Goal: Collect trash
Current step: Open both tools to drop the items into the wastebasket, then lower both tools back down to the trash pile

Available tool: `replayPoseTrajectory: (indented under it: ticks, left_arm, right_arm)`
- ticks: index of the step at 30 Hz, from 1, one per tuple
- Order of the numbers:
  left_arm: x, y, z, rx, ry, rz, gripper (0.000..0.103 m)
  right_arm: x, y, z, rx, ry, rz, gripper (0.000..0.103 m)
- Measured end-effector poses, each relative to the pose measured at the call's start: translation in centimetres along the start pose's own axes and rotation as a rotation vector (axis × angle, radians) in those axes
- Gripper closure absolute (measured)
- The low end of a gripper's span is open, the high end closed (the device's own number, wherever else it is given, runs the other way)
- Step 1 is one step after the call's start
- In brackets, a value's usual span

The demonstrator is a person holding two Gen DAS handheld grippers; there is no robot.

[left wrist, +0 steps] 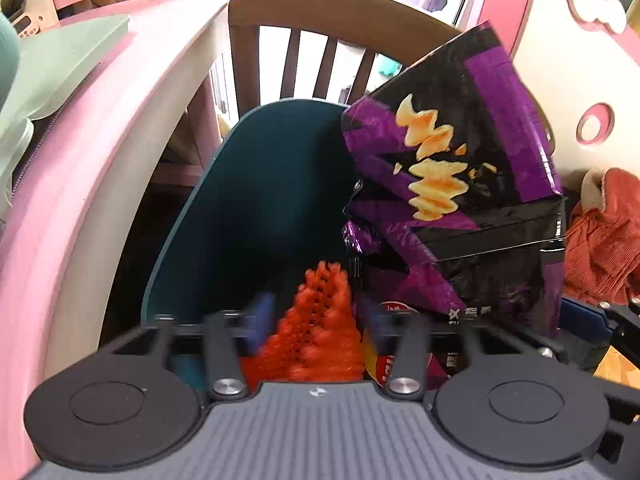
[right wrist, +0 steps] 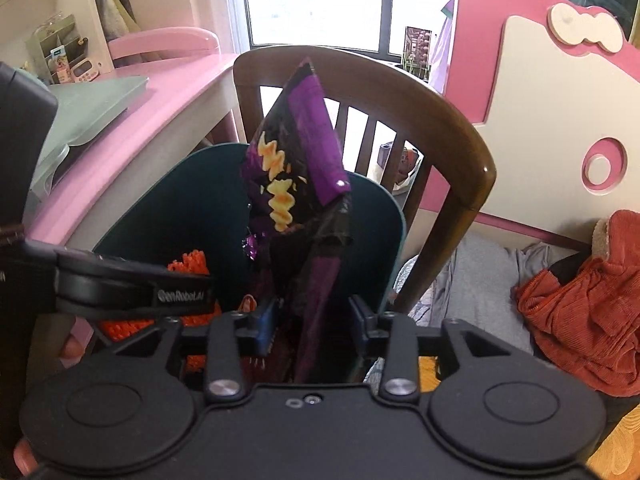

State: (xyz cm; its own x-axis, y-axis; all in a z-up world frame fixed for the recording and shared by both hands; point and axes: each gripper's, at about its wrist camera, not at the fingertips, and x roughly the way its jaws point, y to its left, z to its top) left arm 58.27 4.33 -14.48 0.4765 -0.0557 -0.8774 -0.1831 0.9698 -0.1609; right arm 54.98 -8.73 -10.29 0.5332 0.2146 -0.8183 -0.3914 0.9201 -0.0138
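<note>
Nearest, the left hand-held gripper (left wrist: 312, 316) stands parted, an orange mesh piece (left wrist: 316, 328) lying loose between its fingers above the dark teal bin (left wrist: 224, 208). The right hand-held gripper (right wrist: 314, 316) is also parted around the lower end of a purple-and-black chip bag (right wrist: 298, 184), its pads not pressing; the bag stands upright in the bin. Behind rises a brown wooden chair (right wrist: 420, 120), with the pink tabletop (right wrist: 168, 92) to its left.
</note>
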Motion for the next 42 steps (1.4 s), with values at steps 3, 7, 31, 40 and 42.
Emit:
replayPoseTrajectory:
  ticks: [3,7,31,40,42]
  left_arm:
    - [-0.8,0.0,-0.2,0.003,-0.027,-0.018,0.038]
    - [-2.3,0.0,-0.7,0.015,-0.047,-0.037,0.038]
    - [-11.2,4.8,-12.4,0.079,-0.118,-0.035,0.031]
    - [-9.6,6.5,-17.9,0.08,-0.075,0.001,0.024]
    - [-8.7,7.0,-19.3,0.075,-0.054,0.008,0.024]
  right_arm:
    - [-1.4,0.0,-0.6,-0.023,-0.015,0.022,0.052]
    - [-3.2,0.4,-1.6,-0.056,-0.031,0.045,0.048]
    - [-9.8,3.5,-11.6,-0.057,-0.071,0.176,0.037]
    - [-8.5,4.7,-17.6,-0.016,-0.025,0.227,0.02]
    - [-7.8,4.7,-18.7,0.009,-0.007,0.25,0.017]
